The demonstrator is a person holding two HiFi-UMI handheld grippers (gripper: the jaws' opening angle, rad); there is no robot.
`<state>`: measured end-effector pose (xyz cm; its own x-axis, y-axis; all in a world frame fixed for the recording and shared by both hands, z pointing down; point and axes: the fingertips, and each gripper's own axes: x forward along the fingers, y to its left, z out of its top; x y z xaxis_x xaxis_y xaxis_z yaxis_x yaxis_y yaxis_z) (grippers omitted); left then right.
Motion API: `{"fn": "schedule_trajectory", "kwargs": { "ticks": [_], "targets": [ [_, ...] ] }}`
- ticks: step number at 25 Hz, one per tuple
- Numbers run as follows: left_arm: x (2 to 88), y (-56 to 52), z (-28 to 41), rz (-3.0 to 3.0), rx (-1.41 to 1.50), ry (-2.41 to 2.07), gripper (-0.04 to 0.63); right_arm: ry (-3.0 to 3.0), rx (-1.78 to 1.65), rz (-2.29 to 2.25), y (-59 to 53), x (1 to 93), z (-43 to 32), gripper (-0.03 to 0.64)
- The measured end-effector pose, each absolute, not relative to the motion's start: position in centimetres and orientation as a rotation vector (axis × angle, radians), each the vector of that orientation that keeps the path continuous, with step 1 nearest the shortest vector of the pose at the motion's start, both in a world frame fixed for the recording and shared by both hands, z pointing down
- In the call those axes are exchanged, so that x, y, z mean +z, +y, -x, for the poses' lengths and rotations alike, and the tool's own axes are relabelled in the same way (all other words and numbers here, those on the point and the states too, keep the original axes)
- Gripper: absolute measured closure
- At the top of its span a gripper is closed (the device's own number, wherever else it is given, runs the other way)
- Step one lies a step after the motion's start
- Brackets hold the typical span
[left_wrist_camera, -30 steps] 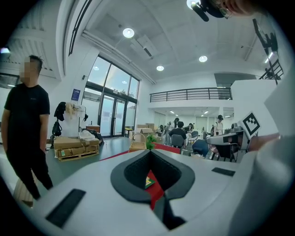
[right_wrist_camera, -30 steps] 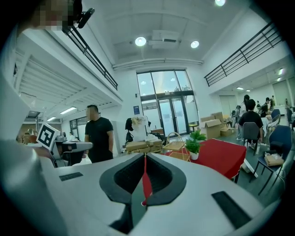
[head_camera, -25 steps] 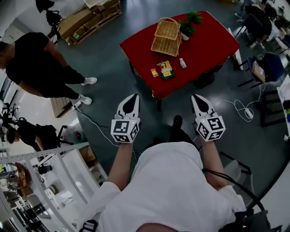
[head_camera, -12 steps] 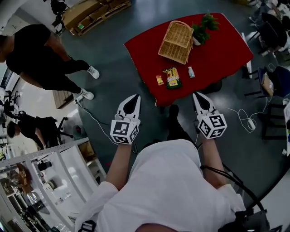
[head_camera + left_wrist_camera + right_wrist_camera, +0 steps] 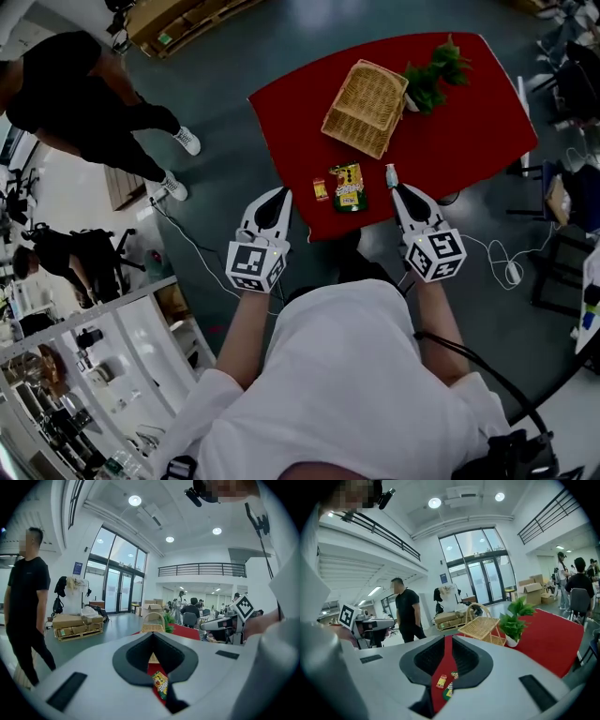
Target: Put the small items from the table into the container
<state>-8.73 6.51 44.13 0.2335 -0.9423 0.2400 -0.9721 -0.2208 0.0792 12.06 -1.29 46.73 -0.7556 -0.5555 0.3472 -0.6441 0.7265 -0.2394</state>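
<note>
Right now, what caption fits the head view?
Red table seen from above, holding a basket, a plant and small items.

I've got both arms stretched fwd, side by side, well apart. L forearm (image 5: 246, 328) and R forearm (image 5: 441, 314) are bare below white sleeves. L gripper (image 5: 279, 194) points ahead, away from the body, w/ its marker cube (image 5: 255, 266) on top near the wrist. Its jaws are closed tip to tip, nothing btwn them. R gripper (image 5: 397, 192) points the same way, approx level w/ the L one. Its jaws are opening: narrow slit btwn the pads, nothing in it.
</note>
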Motion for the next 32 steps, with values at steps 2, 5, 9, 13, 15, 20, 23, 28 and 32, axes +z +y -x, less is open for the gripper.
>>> {"fn": "schedule_trajectory", "kwargs": {
  "ticks": [2,5,9,13,15,20,23,28,32],
  "targets": [
    [44.4,4.8,8.7,-2.266,0.218,-1.818,0.588,-2.680,0.521,-0.918,-3.0,46.9,-12.1,0.572],
    [44.6,2.7,8.8,-2.229,0.233,-1.831,0.588,-2.683,0.538,-0.860,-4.9,47.2,-12.1,0.572],
    [45.2,0.5,9.4,-2.200,0.257,-1.837,0.588,-2.659,0.553,-0.811,-6.6,48.7,-11.6,0.572],
    [46.3,-0.7,10.6,-2.192,0.281,-1.807,0.588,-2.617,0.585,-0.818,-7.5,50.3,-11.0,0.572],
    [46.6,-1.3,11.3,-2.205,0.286,-1.788,0.588,-2.597,0.595,-0.833,-7.6,50.9,-10.6,0.572],
    [48.2,-2.8,13.0,-2.251,0.298,-1.700,0.588,-2.526,0.622,-0.933,-8.0,52.8,-10.1,0.571],
    [49.7,-3.4,13.9,-2.273,0.330,-1.650,0.588,-2.483,0.659,-1.005,-8.0,53.8,-9.9,0.571],
    [53.5,-3.5,14.4,-2.264,0.382,-1.545,0.588,-2.385,0.703,-1.076,-7.4,56.6,-10.5,0.568],
    [56.0,-3.3,13.5,-2.250,0.412,-1.455,0.588,-2.292,0.743,-1.098,-7.0,60.1,-12.0,0.556]
  ]
}}
